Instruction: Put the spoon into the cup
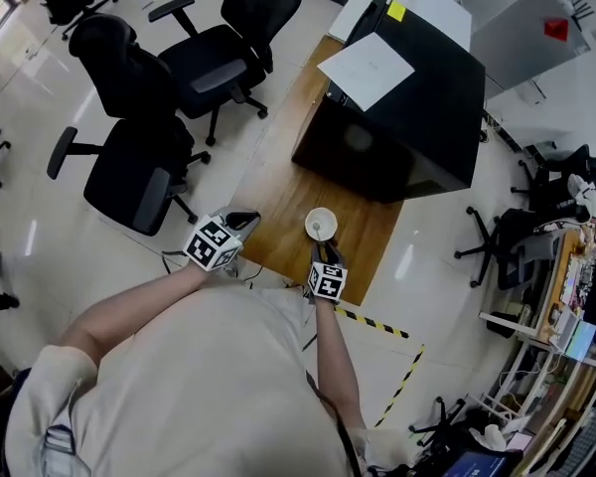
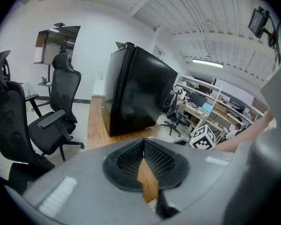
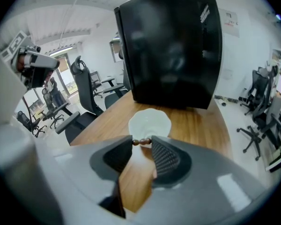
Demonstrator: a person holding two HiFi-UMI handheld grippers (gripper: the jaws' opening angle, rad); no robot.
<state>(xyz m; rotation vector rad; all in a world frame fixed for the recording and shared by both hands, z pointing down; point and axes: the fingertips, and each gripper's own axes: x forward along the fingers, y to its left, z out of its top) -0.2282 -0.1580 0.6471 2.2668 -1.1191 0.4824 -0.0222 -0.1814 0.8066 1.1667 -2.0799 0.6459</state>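
A white cup (image 1: 321, 225) with a wavy rim stands on the wooden table (image 1: 278, 202) near its front edge. My right gripper (image 1: 326, 253) hovers just before the cup and points down at it. In the right gripper view its jaws (image 3: 141, 143) are shut on a thin brown beaded spoon handle (image 3: 141, 141), held crosswise at the tips right over the cup (image 3: 150, 123). The rest of the spoon is hidden. My left gripper (image 1: 244, 220) is off to the cup's left at the table's edge, shut (image 2: 144, 142) with nothing in it.
A large black box (image 1: 397, 117) with a white sheet (image 1: 368, 70) on top fills the far part of the table, close behind the cup. Black office chairs (image 1: 139, 167) stand left of the table. Yellow-black tape (image 1: 377, 324) marks the floor.
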